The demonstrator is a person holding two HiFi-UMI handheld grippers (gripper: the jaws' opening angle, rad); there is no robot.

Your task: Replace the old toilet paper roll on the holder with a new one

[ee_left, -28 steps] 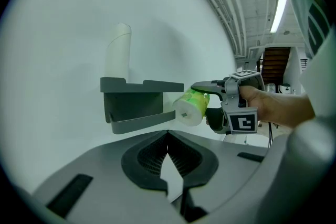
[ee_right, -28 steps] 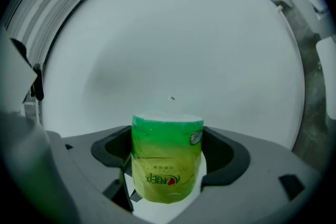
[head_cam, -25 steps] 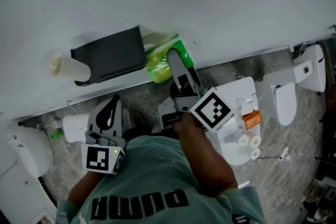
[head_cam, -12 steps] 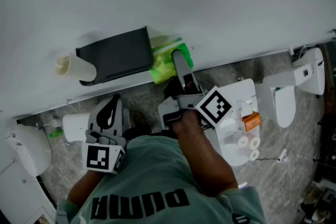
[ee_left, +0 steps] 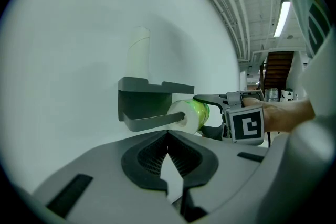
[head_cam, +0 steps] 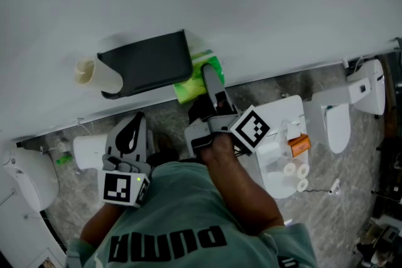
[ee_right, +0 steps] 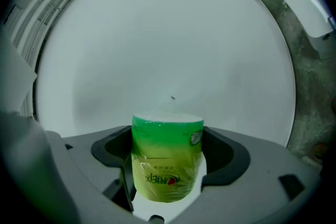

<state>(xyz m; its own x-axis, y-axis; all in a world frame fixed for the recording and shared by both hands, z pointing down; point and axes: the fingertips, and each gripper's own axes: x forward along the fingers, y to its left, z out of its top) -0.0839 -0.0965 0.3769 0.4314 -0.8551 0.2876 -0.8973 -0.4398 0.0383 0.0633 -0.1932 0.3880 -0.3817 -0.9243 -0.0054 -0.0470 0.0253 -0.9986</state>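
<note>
Against the white wall (head_cam: 251,9), the dark holder (head_cam: 147,61) carries a pale tube (head_cam: 97,74) on its top, and the green-wrapped new roll (ee_right: 167,162) sits at the free end of the holder's bar (ee_left: 152,122), clamped between the right gripper's (head_cam: 212,88) fingers (ee_right: 220,157). The left gripper (ee_left: 168,136) hangs below, fingers pressed together on nothing. If the bar misses the core, or the wrapper covers it, the roll would likely drop on release, and a hard push could knock the tube off.

Green plastic-wrapped toilet paper roll (head_cam: 187,88), centre frame, pinched between jaws, its white end meeting the arm tip of the dark grey wall holder (head_cam: 147,63). Pale cardboard tube (head_cam: 95,73) stands atop the holder, upper left.
</note>
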